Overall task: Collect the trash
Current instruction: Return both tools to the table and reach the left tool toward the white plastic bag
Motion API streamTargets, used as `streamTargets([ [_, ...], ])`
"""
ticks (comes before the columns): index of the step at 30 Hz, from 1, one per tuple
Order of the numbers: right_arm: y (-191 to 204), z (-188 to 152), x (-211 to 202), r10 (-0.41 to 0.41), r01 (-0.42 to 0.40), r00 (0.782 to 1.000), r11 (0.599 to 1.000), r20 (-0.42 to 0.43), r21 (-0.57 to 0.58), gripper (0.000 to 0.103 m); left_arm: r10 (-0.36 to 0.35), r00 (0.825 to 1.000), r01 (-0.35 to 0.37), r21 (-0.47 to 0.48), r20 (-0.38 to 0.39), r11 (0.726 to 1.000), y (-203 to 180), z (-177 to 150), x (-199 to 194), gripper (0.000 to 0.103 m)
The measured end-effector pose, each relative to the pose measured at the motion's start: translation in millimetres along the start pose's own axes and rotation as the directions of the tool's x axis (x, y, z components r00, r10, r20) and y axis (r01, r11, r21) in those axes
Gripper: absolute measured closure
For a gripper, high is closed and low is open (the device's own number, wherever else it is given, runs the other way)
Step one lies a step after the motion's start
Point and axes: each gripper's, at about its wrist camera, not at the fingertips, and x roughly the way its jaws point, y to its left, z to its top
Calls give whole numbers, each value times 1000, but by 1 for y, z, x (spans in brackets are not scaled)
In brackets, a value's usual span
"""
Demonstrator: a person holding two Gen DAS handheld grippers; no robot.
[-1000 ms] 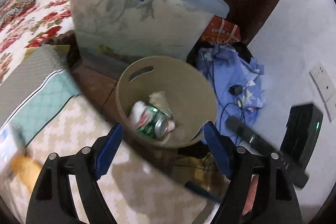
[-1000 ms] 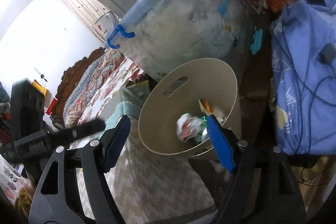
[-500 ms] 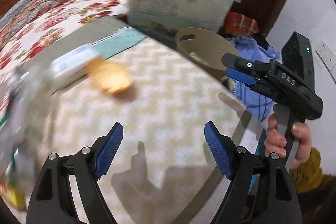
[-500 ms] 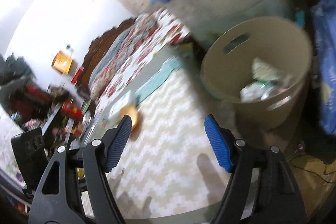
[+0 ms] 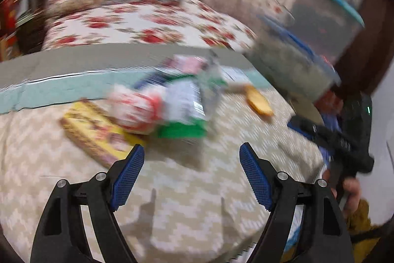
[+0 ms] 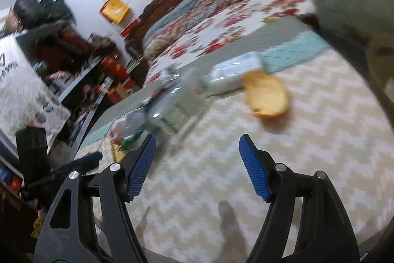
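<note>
Both views are blurred by motion. Trash lies on the zigzag-patterned cloth (image 5: 197, 201): a green and white carton (image 5: 183, 110), a red and white wrapper (image 5: 134, 110), a flat yellow packet (image 5: 93, 134) and an orange round piece (image 5: 258, 102). My left gripper (image 5: 190, 176) is open and empty, just short of the carton. My right gripper (image 6: 197, 166) is open and empty; the carton (image 6: 177, 105) lies ahead to its left, the orange piece (image 6: 267, 97) ahead to its right. The beige bin's rim (image 6: 379, 61) shows at the right edge. The right gripper also shows in the left wrist view (image 5: 327, 134).
A white box (image 6: 236, 70) lies behind the orange piece. A bed with a floral quilt (image 5: 138, 21) lies beyond the cloth. Stacked plastic storage tubs (image 5: 320, 24) stand at the far right. Cluttered shelves (image 6: 61, 61) are at the left.
Both grippers have swung left, away from the bin and over the patterned cloth. The trash pile has come into view in front of them. Both stay open.
</note>
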Motion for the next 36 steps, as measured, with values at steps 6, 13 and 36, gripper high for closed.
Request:
streamTargets([
  [6, 37, -1, 24, 5, -7, 999, 998, -43, -63, 31, 42, 997, -39, -42, 70, 998, 25, 13, -7, 13],
  [13, 48, -6, 38, -27, 22, 996, 998, -85, -59, 31, 60, 994, -62, 11, 87, 998, 26, 30, 15, 10],
  [36, 100, 2, 64, -35, 17, 994, 986, -105, -164, 31, -174, 984, 176, -51, 46, 983, 47, 10, 14, 67],
])
